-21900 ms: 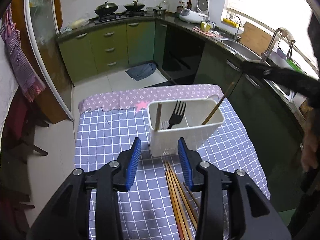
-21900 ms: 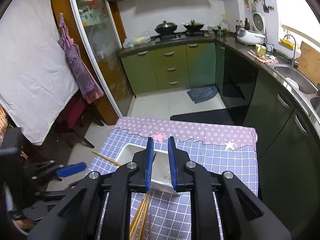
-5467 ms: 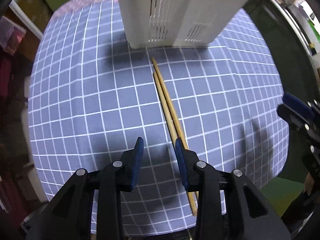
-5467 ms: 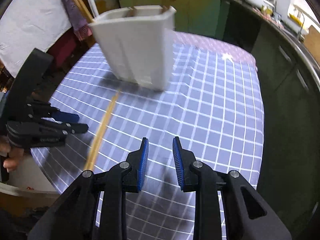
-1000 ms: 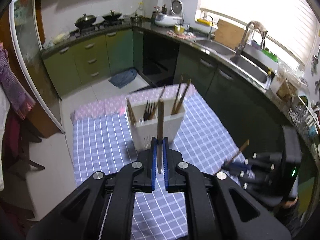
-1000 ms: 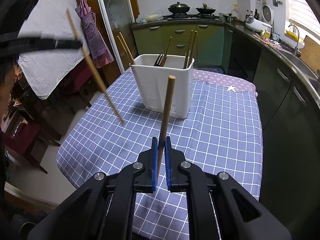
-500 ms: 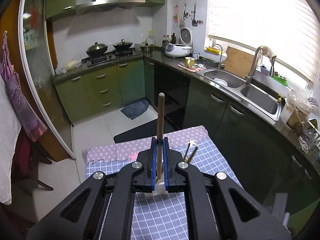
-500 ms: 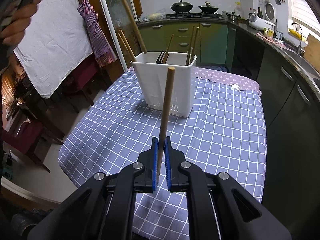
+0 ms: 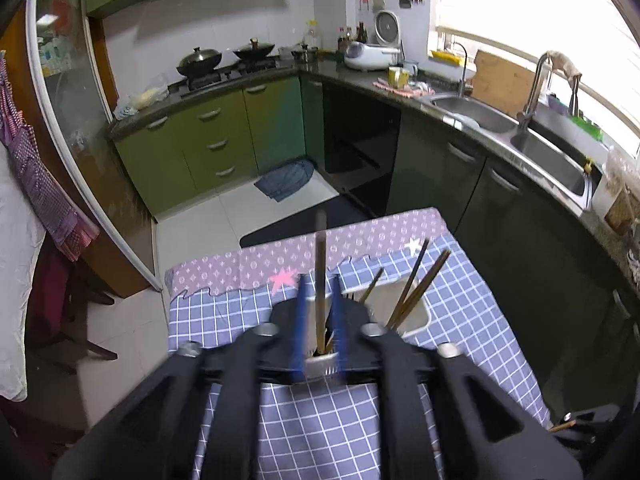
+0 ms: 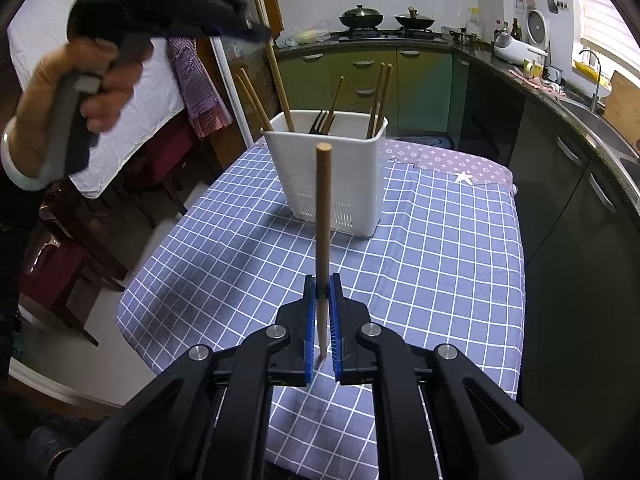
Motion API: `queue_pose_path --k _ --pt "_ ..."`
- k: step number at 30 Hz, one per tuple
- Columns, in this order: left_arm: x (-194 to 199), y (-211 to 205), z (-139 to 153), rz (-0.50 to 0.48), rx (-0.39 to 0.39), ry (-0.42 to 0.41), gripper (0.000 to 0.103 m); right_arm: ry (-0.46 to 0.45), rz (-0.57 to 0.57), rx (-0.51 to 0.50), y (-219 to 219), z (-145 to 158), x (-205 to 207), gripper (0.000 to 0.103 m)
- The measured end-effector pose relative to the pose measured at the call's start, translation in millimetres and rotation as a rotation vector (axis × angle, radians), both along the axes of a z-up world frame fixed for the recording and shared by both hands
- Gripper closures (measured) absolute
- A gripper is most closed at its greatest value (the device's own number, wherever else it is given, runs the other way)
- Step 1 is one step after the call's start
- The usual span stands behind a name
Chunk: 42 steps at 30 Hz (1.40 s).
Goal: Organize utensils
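Chopstick (image 9: 321,276) between the left hand-held gripper (image 9: 319,322) fingers was clamped 0.5 s ago; now they have parted and it stands in the white caddy (image 10: 328,172) just below. Right hand-held gripper (image 10: 322,312) keeps its grip on another chopstick (image 10: 323,216), likely next.
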State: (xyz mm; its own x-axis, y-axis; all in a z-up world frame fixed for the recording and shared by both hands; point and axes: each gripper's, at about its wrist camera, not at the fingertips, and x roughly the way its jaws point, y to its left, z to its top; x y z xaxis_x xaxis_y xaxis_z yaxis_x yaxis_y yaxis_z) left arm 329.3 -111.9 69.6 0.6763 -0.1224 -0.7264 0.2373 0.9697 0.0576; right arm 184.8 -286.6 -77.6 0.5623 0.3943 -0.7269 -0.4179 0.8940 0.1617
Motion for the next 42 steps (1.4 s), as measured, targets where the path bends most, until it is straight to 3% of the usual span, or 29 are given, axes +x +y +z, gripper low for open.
queue_pose_path --k 1,6,10,15,17,20,24,31,36,39,42 --pt "-4 2 0 0.000 -0.001 -0.007 0.064 -0.004 0.003 0.004 0 4 0 0.096" --pt "-40 17 20 -0.013 -0.037 -0.091 0.062 -0.040 -0.009 0.025 -3 27 7 0.096" --pt "-86 40 30 0.003 -0.104 -0.181 0.044 -0.108 -0.030 0.084 -10 67 18 0.095" --pt "-138 68 14 -0.002 -0.163 -0.184 0.042 -0.243 -0.087 0.145 -10 129 44 0.095" --pt "-156 79 8 0.006 -0.185 -0.197 0.031 -0.285 -0.124 0.169 -8 146 58 0.095" --pt "-191 96 -5 0.062 -0.163 -0.286 0.019 -0.317 -0.170 0.178 -4 159 81 0.095" --pt "-227 104 -29 0.108 -0.122 -0.347 0.013 -0.283 -0.208 0.160 6 149 121 0.095" --pt "-260 123 -56 0.162 -0.188 -0.363 0.009 -0.191 -0.217 0.111 24 96 164 0.095" --pt "-270 128 -75 0.191 -0.195 -0.364 0.007 -0.136 -0.203 0.079 34 59 173 0.095" --pt "-264 128 -83 0.181 -0.209 -0.317 0.007 -0.103 -0.179 0.043 42 40 175 0.095" --pt "-260 124 -90 0.181 -0.209 -0.290 0.007 -0.121 -0.179 0.040 41 36 167 0.094"
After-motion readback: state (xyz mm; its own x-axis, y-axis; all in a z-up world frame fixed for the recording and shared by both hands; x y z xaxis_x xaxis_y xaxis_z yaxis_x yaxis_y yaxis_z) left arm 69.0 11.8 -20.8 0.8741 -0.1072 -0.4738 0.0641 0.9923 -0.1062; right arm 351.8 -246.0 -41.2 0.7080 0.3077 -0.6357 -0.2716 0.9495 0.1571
